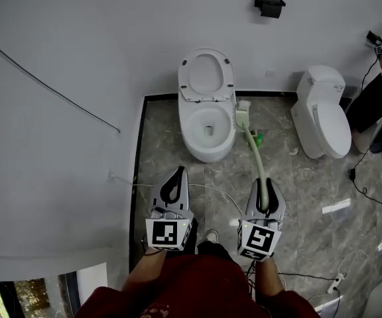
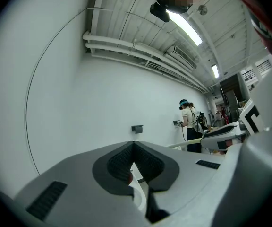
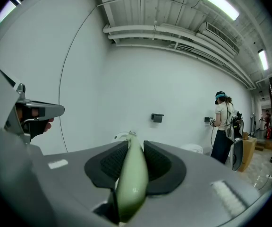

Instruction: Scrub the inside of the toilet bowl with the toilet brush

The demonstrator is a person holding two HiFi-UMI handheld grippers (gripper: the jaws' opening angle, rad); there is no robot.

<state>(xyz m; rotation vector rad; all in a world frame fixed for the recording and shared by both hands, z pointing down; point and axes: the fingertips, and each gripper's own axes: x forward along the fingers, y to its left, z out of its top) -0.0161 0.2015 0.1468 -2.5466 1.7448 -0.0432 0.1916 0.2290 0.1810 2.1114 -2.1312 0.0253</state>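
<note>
Your left gripper (image 1: 173,185) hangs low, fingers pressed together on nothing; hold it clear of the work. Ahead, the toilet bowl (image 1: 190,138) stands open with its lid raised. The toilet brush (image 1: 253,150) is clamped by its handle in your right gripper (image 1: 265,196), with its head just beside the bowl's right rim, apparently outside. Lift it over the rim, then sweep firmly around the inner wall.

Premises: a mock bathroom staged inside an industrial test hall.

Evidence:
- A white ceramic toilet with raised lid (image 1: 207,121) and a second white toilet with closed lid (image 1: 323,114) stand close together on grey marble-pattern floor tiles (image 1: 290,191).
- The plain white wall (image 1: 78,45) is bare.
- Overhead are exposed white ceiling pipes (image 2: 126,48) and a long strip light (image 2: 185,26).
- Loose black cables (image 1: 367,189) lie across the tiles.
- A person in headgear (image 3: 222,126) stands at the wall.
</note>
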